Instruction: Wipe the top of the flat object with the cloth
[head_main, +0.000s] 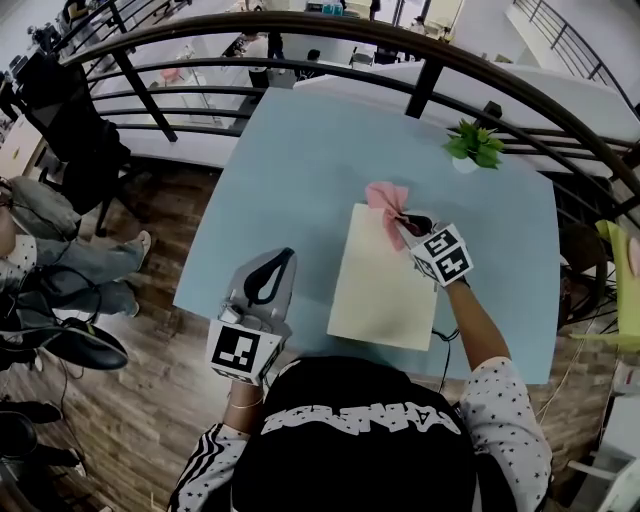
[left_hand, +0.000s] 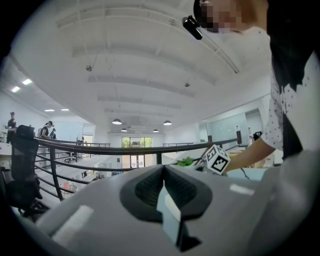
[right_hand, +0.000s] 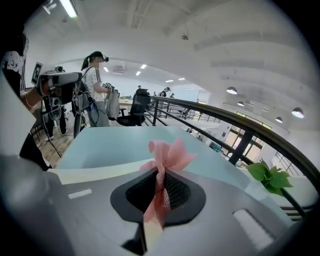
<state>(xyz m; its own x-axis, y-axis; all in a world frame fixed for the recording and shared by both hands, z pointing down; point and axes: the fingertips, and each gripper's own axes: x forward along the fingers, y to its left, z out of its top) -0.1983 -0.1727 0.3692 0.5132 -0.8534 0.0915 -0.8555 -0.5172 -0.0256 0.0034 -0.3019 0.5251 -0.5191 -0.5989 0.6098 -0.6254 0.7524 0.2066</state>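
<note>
My right gripper clamps only a thin twist of pink cloth, so dragging over the board beneath could tug it loose.

Open-plan office: railing, office chair

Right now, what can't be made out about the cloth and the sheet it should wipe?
- Whether the cloth touches the sheet: head view, the right gripper covers the contact.
- Most of the sheet: right gripper view, that gripper's body hides it.
- Cloth's weave: head view, too small.
</note>
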